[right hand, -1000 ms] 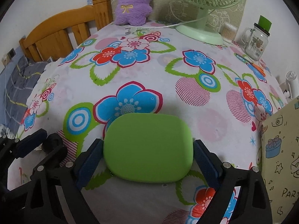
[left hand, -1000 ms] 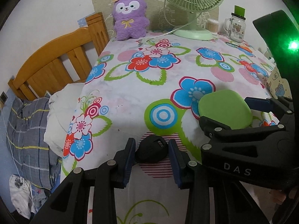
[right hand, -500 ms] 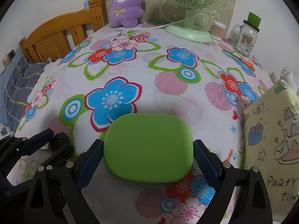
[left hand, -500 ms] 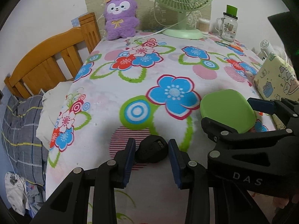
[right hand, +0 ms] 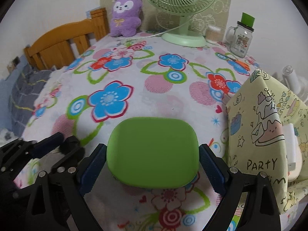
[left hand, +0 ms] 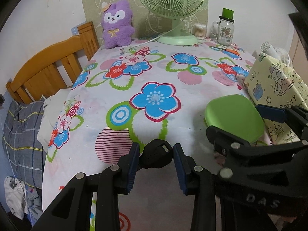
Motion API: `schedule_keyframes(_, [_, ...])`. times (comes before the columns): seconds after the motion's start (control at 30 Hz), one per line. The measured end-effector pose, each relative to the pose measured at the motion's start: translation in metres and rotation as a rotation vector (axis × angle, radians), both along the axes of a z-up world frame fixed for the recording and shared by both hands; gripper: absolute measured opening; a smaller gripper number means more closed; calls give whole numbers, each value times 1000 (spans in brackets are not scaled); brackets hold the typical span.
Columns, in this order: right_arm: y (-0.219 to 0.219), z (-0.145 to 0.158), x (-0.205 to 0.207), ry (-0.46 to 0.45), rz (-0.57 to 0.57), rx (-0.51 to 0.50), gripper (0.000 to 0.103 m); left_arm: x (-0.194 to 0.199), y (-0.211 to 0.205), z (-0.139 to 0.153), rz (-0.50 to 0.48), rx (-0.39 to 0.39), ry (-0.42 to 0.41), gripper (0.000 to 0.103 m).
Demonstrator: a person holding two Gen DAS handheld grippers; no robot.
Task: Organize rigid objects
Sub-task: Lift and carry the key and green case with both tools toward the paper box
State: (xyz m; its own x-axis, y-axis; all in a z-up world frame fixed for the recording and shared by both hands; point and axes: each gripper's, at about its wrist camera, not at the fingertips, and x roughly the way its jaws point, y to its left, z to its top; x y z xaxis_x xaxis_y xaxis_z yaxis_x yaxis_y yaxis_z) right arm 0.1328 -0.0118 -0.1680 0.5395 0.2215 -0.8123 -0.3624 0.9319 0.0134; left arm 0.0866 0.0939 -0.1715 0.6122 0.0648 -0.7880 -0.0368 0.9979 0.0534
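Observation:
My left gripper (left hand: 156,155) is shut on a small black object (left hand: 156,156), held above the flowered tablecloth (left hand: 134,80) near its front edge. My right gripper (right hand: 153,155) is shut on a flat green case with rounded corners (right hand: 153,153), held above the cloth to the right; the case also shows in the left wrist view (left hand: 233,118). A yellow box with cartoon print and the word PARTY (right hand: 263,134) stands open just right of the green case. The left gripper shows at the lower left of the right wrist view (right hand: 48,146).
At the back stand a purple plush toy (left hand: 117,25), a green fan (left hand: 173,0), a jar of cotton swabs (left hand: 200,31) and a glass mug with a green lid (left hand: 224,28). A wooden headboard (left hand: 52,69) and bedding lie left of the table.
Both grippers have moved to the right along the table with their objects. The yellow box has come into view close beside the green case.

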Motion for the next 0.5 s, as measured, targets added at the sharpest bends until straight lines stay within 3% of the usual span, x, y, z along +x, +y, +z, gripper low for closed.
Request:
schedule_keyframes(0.23, [-3,12,-16,-30,26,13,95,-15,-4,9,23,-7,-19,36])
schedule_keyframes(0.33, [-4,18,-23,-40,37,24,95,-21,-7,15,21,-10,-26,25])
schedule_keyframes(0.5, [-6,28,-32,-67,45,23,95,-29,-10,23,23,-4,-43,24])
